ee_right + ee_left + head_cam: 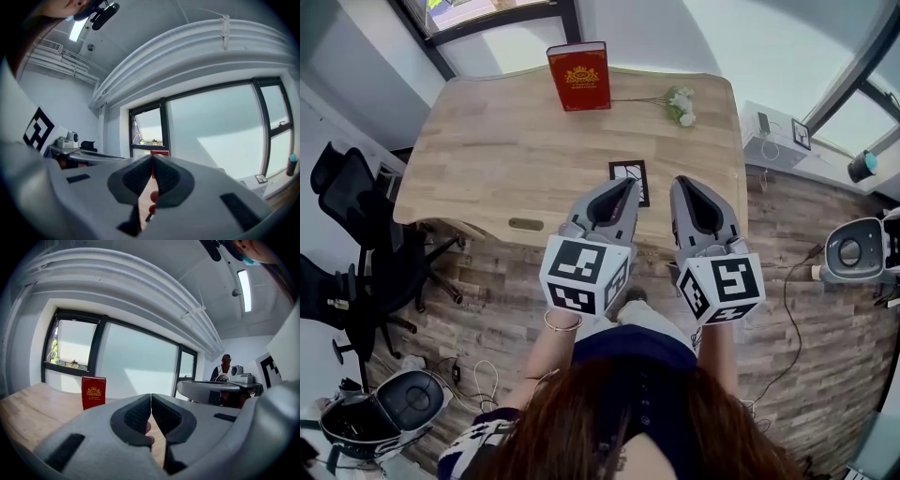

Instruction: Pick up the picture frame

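A small black picture frame (639, 172) lies flat on the wooden table (487, 159), near its front edge. My left gripper (629, 184) hovers over the frame's near left corner with its jaws shut and nothing between them, and it hides part of the frame. Just right of the frame, my right gripper (682, 181) is also shut and empty, its tips over the table's front edge. In the left gripper view the shut jaws (151, 395) point across the tabletop; the frame is hidden below them. The right gripper view shows its jaws (152, 157) meeting at the tips.
A red book (579, 76) (93, 392) stands upright at the table's far edge, with a white flower sprig (680, 105) lying to its right. A black office chair (347, 234) sits left of the table. Cables and round devices (408, 405) (851, 249) lie on the wooden floor.
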Available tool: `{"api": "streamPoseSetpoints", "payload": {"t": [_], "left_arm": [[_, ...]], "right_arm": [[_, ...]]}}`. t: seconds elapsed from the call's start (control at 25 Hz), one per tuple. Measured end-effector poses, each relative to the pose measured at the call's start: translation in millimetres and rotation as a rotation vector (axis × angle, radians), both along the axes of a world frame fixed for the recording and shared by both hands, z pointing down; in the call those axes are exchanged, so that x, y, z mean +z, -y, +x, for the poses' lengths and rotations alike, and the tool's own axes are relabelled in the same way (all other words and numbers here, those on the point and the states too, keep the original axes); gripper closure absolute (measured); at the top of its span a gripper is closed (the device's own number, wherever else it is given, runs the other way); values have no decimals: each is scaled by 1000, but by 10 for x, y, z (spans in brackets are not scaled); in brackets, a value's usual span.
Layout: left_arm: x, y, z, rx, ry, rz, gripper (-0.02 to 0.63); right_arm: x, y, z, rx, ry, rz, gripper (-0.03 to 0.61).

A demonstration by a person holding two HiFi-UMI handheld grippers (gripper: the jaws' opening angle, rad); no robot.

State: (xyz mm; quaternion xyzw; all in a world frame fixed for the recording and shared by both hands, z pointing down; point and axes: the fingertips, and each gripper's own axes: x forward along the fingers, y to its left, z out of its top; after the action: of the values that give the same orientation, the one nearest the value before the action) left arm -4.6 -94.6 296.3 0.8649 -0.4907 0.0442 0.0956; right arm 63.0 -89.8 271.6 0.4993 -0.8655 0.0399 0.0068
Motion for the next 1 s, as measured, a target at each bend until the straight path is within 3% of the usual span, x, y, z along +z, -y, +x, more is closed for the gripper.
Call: {"api": "streamPoseSetpoints", "payload": {"t": [0.56,1.0], "left_arm": [[221,336,-103,-101,-1,-51,584],[565,527,-209,-97,0,-120,583]], "right_arm": [[273,414,28,-92,-42,-56,552],[586,671,-30,-103,-89,-116,551]]}}
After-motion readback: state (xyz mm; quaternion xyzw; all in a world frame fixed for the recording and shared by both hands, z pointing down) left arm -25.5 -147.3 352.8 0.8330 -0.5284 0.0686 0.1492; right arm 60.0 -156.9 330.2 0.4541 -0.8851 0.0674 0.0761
